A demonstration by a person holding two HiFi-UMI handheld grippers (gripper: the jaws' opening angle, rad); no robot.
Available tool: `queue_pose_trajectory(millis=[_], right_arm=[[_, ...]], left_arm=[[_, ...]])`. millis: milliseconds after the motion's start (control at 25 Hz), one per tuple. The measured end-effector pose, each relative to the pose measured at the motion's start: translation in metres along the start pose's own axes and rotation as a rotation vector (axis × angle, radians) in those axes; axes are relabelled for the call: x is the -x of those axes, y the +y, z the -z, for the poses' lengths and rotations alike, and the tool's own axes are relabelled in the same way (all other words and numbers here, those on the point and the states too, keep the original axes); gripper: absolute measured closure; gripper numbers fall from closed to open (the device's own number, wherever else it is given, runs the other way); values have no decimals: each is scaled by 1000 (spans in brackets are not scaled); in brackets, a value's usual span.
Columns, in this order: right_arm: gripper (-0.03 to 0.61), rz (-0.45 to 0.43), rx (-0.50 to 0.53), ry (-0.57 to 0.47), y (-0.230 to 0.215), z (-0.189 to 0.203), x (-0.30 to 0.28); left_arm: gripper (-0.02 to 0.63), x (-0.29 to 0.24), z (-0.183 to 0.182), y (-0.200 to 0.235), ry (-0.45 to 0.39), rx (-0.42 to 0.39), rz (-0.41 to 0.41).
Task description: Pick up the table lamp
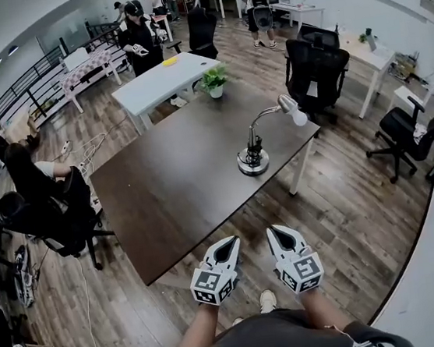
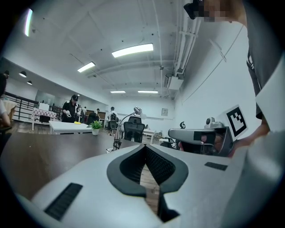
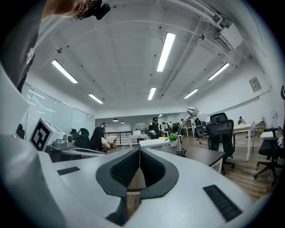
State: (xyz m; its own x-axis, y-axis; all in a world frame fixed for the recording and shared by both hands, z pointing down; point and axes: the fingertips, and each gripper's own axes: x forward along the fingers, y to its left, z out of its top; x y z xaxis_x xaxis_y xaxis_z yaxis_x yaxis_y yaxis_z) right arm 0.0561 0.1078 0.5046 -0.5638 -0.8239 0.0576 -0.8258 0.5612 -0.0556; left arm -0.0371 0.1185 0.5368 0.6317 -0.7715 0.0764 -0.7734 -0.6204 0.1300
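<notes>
The table lamp [image 1: 254,155], chrome with a round base, a curved neck and a small shade, stands upright near the right edge of the dark table [image 1: 180,189]. It also shows far ahead in the left gripper view as the lamp [image 2: 118,141] and in the right gripper view as the lamp [image 3: 181,149]. My left gripper [image 1: 231,240] and right gripper [image 1: 273,230] hover side by side off the table's near edge, well short of the lamp. Both point level toward the table. Each has its jaws shut with nothing between them.
A potted plant [image 1: 214,79] stands at the table's far end, with a white table [image 1: 160,81] behind it. Black office chairs [image 1: 316,70] stand right of the dark table, and a seated person [image 1: 41,182] is at its left. Several people stand in the background.
</notes>
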Motion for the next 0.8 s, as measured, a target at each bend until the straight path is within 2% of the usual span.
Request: queue_pose_trajectory(millis=[360,560,800], right_arm=[[551,-33,-5,-26,-61,-10,-20],[551,-55,-30,-10,-71,-3,-34],[551,-62,-27,-2,-79,-2,-67]], left_arm=[[607,-59,-3,1,22,-41,-34],[607,-70,-1,12,28,-23,-62],[607,-84,-1,45,31,-10,-76]])
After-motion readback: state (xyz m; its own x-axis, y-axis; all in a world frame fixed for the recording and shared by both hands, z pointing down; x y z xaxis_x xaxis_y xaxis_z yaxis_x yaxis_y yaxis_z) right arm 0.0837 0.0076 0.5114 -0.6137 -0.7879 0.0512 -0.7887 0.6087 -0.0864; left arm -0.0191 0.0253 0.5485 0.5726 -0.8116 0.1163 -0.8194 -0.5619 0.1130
